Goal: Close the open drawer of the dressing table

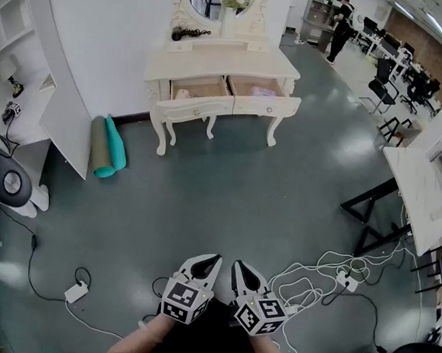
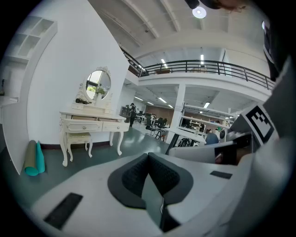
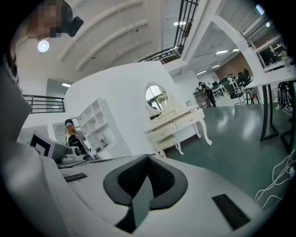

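A cream dressing table with an oval mirror stands against the far white wall. Both of its drawers are pulled out: the left drawer and the right drawer, each with something small inside. My left gripper and right gripper are side by side at the bottom of the head view, far from the table, over the floor. Both are shut on nothing. The table shows small and distant in the left gripper view beyond the left gripper, and in the right gripper view beyond the right gripper.
Two rolled mats lean by the wall left of the table. A white shelf unit stands at left. White cables and a power strip lie on the floor at right, near a black-legged desk. A stool sits under the table.
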The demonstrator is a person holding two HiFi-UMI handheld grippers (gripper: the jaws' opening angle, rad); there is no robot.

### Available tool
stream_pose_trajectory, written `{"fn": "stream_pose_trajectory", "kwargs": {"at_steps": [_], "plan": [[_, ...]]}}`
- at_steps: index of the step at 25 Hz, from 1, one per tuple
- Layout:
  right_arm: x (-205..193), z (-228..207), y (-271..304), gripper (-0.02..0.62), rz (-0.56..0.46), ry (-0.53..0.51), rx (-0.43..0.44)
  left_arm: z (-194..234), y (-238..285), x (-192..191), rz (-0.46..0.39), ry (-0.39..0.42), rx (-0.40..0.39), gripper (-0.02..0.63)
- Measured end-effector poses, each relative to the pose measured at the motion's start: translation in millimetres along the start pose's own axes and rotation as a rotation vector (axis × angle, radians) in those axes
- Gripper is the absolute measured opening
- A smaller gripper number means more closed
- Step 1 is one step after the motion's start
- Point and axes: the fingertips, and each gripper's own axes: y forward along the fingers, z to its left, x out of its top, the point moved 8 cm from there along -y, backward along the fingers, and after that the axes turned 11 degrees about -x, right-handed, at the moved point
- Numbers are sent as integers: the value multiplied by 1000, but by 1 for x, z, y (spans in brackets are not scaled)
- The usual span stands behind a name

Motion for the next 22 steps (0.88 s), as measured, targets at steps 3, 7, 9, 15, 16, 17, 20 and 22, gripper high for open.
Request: {"fn": "stream_pose_trajectory", "kwargs": {"at_steps": [3,7,9,15,16,17,20,22], "plan": [[0,0,-3,25,7,1,-3,-4,-1,1,1,8,5,20],[-3,-1,-4,25,-6,31,-7,-4,-5,-5,13,1,19,20],[-5,-2,-1,25,-2,49,-7,-2,-5,-7,16,1,23,20],[-3,-4,14,25,12,63,-20,10,2,-7,27,-23,15,20],[-2,-5,16,26,11,65,-23,12,4,-6,28,-23,13,20],[-1,-6,18,26,7,67,-26,13,7,-5,30,-21,11,20],[1,-10,30,26,9,65,-33,23,17,-2,37,-17,4,20],[3,-13,42,26,22,57,-34,32,25,1,43,-17,2,20]]}}
